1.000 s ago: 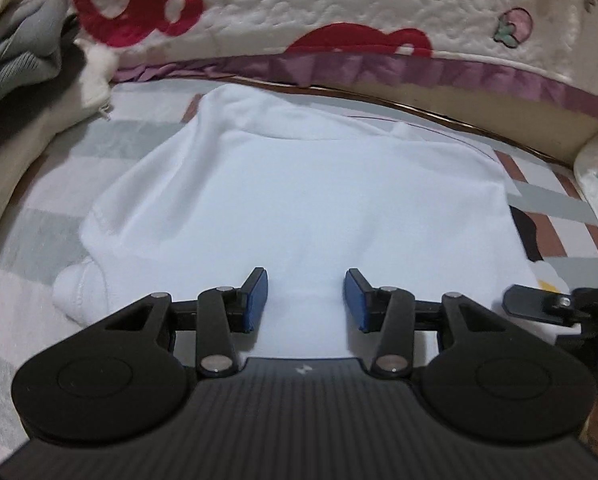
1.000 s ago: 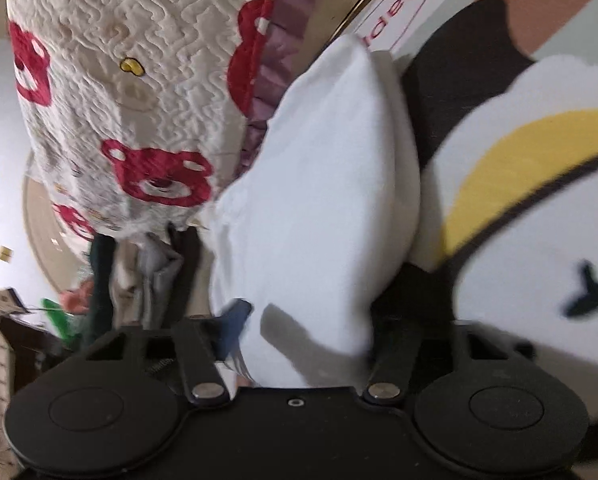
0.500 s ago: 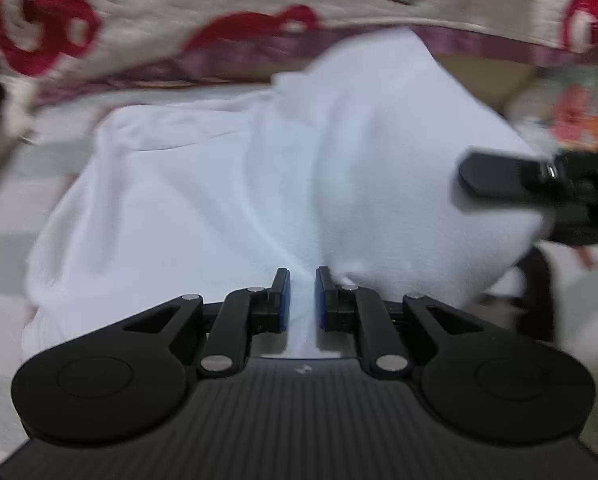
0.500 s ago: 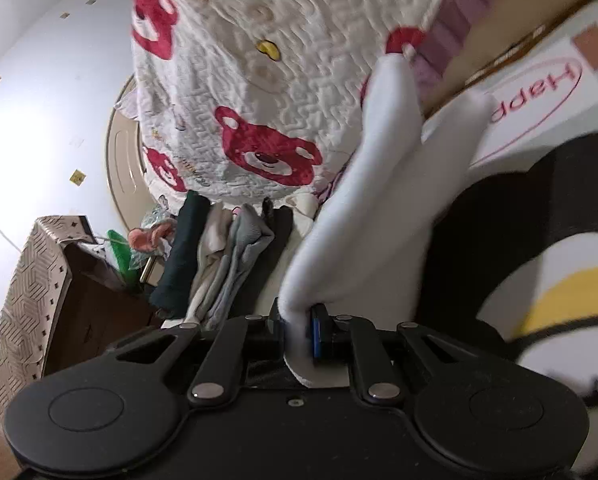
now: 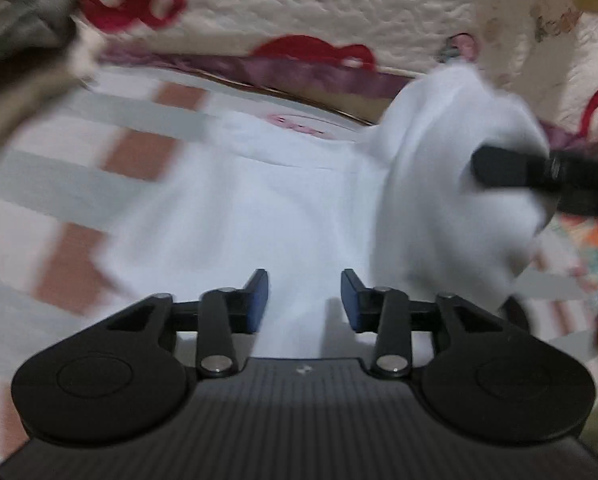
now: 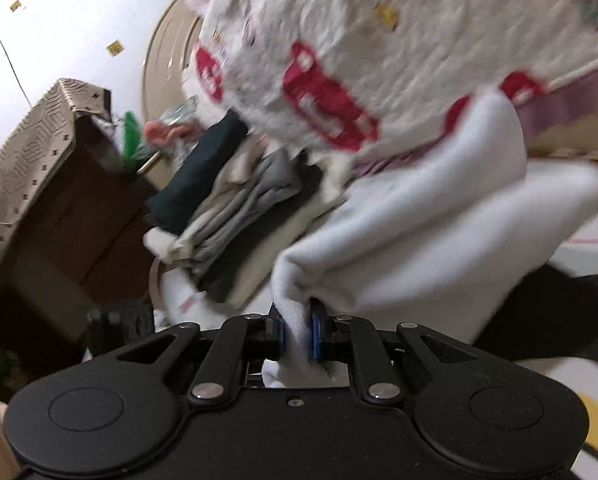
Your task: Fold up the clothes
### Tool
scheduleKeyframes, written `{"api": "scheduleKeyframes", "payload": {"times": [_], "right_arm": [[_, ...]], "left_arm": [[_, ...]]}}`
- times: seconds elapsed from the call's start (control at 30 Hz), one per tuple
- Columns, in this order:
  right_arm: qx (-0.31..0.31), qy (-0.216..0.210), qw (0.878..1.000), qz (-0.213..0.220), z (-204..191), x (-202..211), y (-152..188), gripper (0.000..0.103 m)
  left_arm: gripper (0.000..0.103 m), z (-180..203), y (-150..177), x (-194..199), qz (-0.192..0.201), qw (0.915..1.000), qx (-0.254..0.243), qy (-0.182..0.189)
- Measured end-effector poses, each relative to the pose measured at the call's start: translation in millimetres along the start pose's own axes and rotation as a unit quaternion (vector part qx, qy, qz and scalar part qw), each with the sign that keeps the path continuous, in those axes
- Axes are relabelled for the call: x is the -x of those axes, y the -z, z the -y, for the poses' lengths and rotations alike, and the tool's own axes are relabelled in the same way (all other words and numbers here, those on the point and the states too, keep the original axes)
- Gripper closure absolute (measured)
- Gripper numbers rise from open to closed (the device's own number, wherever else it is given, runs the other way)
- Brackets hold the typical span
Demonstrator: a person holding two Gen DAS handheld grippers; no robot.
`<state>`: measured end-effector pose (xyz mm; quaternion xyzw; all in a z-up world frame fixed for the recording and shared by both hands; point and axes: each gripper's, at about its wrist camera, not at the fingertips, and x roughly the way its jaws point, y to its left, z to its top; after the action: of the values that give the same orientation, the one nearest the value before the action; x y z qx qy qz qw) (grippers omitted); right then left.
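On the patterned floor mat (image 5: 111,168), at the foot of the bear-print quilt (image 5: 339,8): white garment (image 5: 259,216) lies partly spread, its 3 o'clock side lifted into a bunched hump.

Right gripper (image 6: 297,330) is clamped on a thick wad of that white cloth, edge doubled between the blue pads. In the left wrist view it enters from 3 o'clock, held above the mat.

Left gripper (image 5: 304,300) sits low at 6 o'clock over the garment's near edge, jaws parted, nothing between them. Cloth passes under the gap.

Risks, as I judge them:
- The wad is bunched, not a clean single edge; a fold carried over may land lopsided or creased.
- With the near side unpinned, a pull by the right gripper could drag the whole garment across the mat.
- The lifted flap sags, so layers may slip out.
- Heavy blur suggests fast motion, so placement may overshoot toward the clothes pile (image 6: 235,208) at 10 o'clock.
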<state>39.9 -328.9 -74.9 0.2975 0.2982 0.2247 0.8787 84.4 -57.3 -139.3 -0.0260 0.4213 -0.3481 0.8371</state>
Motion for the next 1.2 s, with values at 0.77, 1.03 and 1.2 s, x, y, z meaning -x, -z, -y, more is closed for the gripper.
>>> {"api": "scheduleKeyframes", "payload": {"times": [0.77, 1.03, 1.2], "right_arm": [[0.070, 0.027, 0.970, -0.233, 0, -137, -10, 0.085], [0.036, 0.013, 0.971, -0.238, 3, -142, -15, 0.080], [-0.031, -0.055, 0.972, -0.228, 8, -133, -25, 0.066]], "left_arm": [[0.061, -39, 2, 30, -0.020, 0.9997, -0.011, 0.006], [0.046, -32, -2, 22, -0.004, 0.9933, 0.056, 0.101], [0.039, -39, -9, -12, -0.038, 0.9879, 0.131, 0.073]]}}
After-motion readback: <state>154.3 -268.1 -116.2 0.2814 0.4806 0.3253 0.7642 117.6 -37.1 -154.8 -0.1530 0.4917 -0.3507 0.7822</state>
